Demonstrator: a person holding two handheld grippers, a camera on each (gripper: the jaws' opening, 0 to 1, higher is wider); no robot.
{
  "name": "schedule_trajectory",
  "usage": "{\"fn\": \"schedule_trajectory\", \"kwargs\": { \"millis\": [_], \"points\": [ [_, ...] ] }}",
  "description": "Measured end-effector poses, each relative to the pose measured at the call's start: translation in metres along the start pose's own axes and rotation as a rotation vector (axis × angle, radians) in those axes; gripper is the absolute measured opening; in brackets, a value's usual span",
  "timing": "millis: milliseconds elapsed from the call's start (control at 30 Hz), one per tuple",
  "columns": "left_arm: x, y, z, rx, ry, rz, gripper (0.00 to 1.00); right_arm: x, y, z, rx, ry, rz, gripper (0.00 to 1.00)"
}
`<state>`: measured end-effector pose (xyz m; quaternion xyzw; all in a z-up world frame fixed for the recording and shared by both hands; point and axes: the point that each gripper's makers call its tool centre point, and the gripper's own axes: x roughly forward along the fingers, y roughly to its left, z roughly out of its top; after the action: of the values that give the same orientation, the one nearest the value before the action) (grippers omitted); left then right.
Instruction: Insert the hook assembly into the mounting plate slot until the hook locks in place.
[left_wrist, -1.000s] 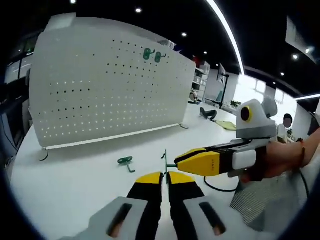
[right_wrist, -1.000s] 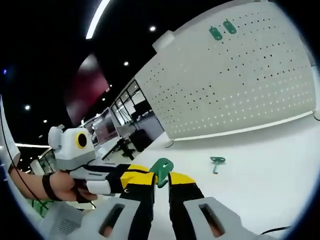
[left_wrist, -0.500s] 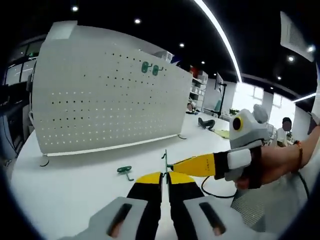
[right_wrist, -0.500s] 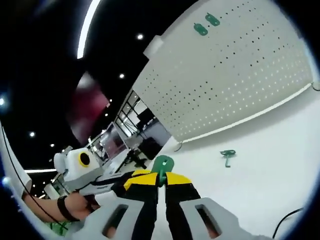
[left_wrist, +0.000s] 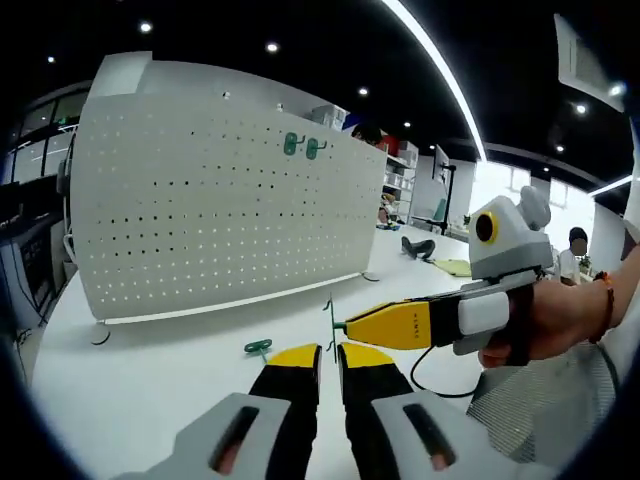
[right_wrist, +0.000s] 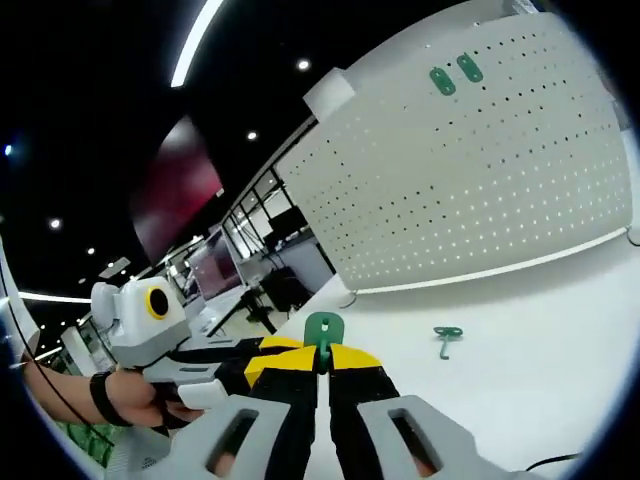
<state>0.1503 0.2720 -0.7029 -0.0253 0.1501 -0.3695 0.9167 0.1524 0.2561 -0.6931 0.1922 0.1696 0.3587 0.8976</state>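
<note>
A white pegboard (left_wrist: 220, 190) (right_wrist: 470, 190) stands upright on the white table (left_wrist: 150, 380), with two green hooks (left_wrist: 300, 146) (right_wrist: 455, 75) mounted near its top edge. My right gripper (right_wrist: 323, 352) is shut on a green hook assembly (right_wrist: 323, 328). In the left gripper view the right gripper (left_wrist: 347, 326) comes in from the right and holds the hook's thin wire (left_wrist: 331, 318) upright just above my left gripper (left_wrist: 330, 352). The left jaws stand slightly apart with a narrow gap. A loose green hook (left_wrist: 258, 347) (right_wrist: 446, 336) lies on the table before the board.
A black cable (left_wrist: 430, 375) and a grey mesh mat (left_wrist: 530, 400) lie at the right of the table. A person's hand (left_wrist: 545, 325) holds the right gripper. Desks and shelves stand behind the board's right end (left_wrist: 420, 228).
The left jaws, which were pressed together under the hook wire, have parted a little. Both views have shifted with the hands; the right gripper still holds the hook.
</note>
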Motion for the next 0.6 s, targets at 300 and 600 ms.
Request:
{"fn": "schedule_trajectory", "kwargs": {
  "millis": [300, 600],
  "points": [
    [-0.006, -0.001, -0.003, -0.013, -0.007, 0.025, 0.15, -0.001, -0.011, 0.01, -0.146, 0.007, -0.085, 0.01],
    [-0.011, -0.008, -0.004, 0.001, -0.011, 0.018, 0.19, 0.003, -0.016, 0.025, -0.192, -0.022, -0.132, 0.01]
  ]
}}
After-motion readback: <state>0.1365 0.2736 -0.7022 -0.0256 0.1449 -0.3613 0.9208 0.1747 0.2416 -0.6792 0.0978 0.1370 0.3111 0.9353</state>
